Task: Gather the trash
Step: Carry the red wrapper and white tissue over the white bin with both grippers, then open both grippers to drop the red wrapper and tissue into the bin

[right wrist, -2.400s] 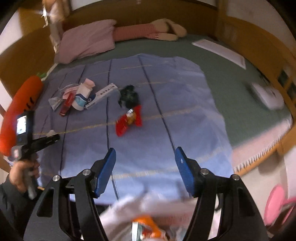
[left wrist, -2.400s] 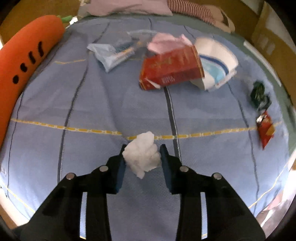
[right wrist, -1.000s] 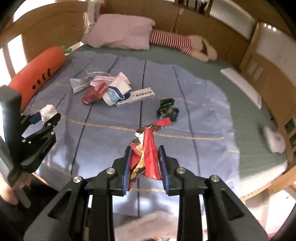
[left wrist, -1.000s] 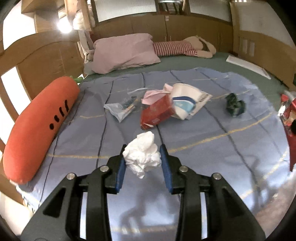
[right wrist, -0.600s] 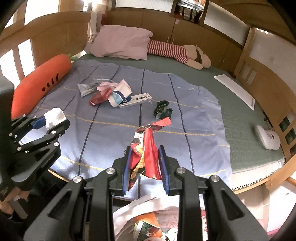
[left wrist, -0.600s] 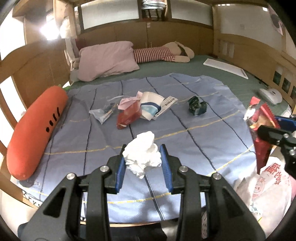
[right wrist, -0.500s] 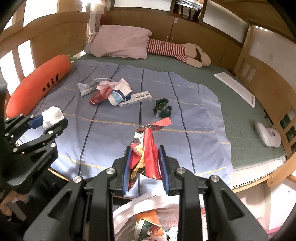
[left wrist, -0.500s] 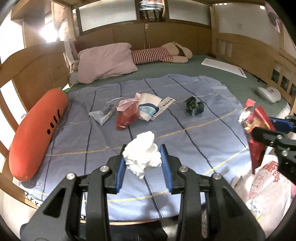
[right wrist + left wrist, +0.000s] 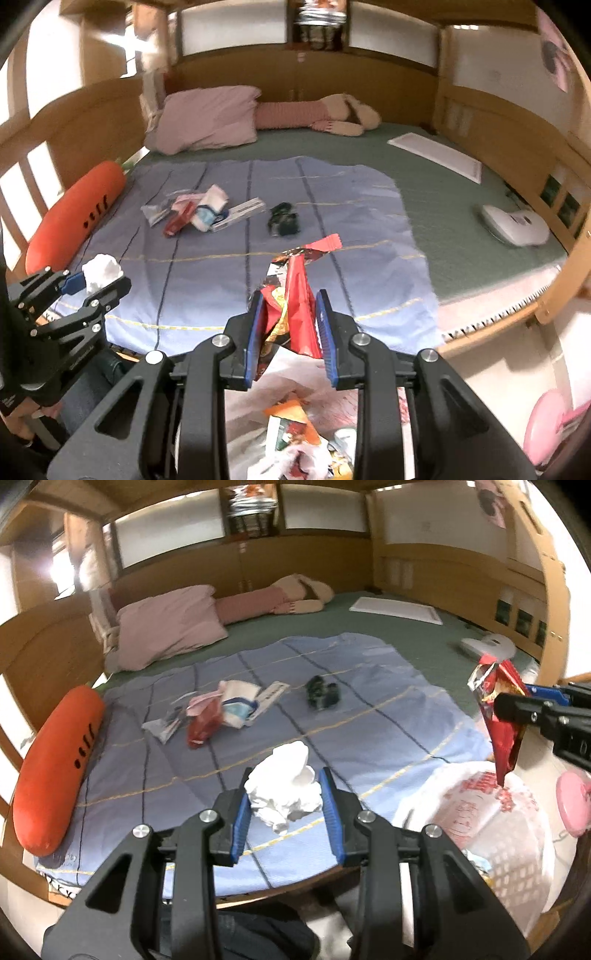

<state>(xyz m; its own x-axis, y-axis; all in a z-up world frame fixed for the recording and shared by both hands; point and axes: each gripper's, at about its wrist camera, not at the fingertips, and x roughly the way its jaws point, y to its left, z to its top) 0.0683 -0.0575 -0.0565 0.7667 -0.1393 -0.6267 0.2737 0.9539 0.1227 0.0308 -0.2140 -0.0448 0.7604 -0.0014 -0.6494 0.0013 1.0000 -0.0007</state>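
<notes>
Sitting just below the right gripper (image 9: 289, 321), a white bag (image 9: 317, 376) holds wrappers and scraps. That gripper pinches a red wrapper (image 9: 299, 306) above the bag. Beside the bag, the left gripper (image 9: 284, 805) squeezes a white tissue (image 9: 286, 788).

Trash bag (image 9: 295, 435) cut off below
</notes>
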